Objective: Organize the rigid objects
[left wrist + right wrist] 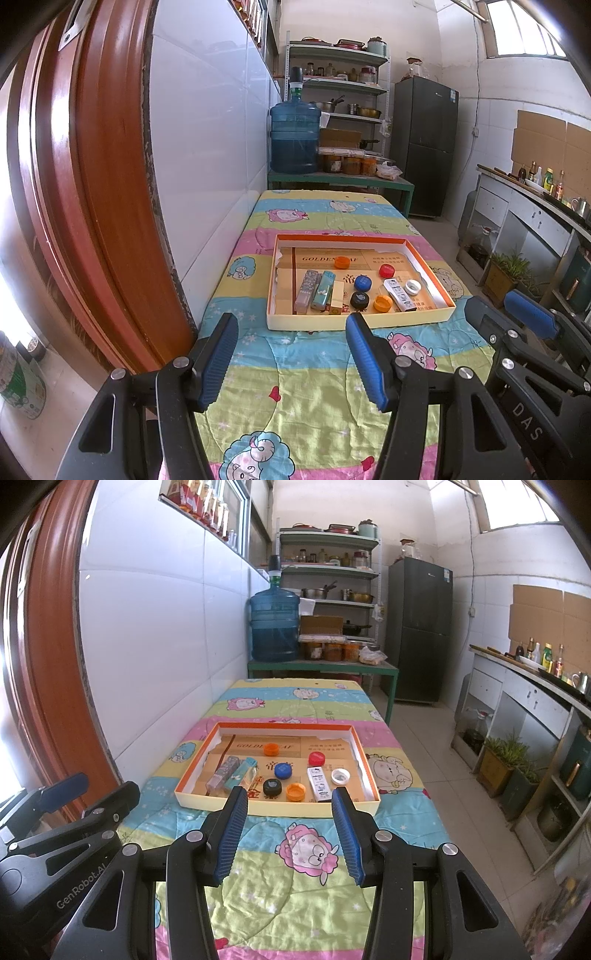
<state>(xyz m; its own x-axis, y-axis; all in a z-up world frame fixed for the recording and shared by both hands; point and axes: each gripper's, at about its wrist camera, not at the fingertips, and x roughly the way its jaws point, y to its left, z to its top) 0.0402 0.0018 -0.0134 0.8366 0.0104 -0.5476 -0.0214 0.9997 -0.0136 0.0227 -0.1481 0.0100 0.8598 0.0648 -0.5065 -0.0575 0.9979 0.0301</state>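
Observation:
A shallow orange-rimmed cardboard tray (428, 264) (364, 760) lies on a table under a cartoon-print cloth. Inside it are several bottle caps: two orange (342, 261) (382, 303), a red (386, 270), a blue (362, 283), a black (359, 300) and a white (413, 286). Three small boxes, one of them teal (323, 290), stand side by side at the left, and a white tube (398, 293) lies at the right. My left gripper (291, 325) is open and empty, short of the tray's near wall. My right gripper (290, 797) is also open and empty, its tips level with that wall.
A tiled wall and a red-brown door frame (92, 184) border the table on the left. Behind the table stand a green bench with a blue water jug (294, 138) and jars, a shelf rack and a dark fridge (424, 147). A counter with bottles runs along the right.

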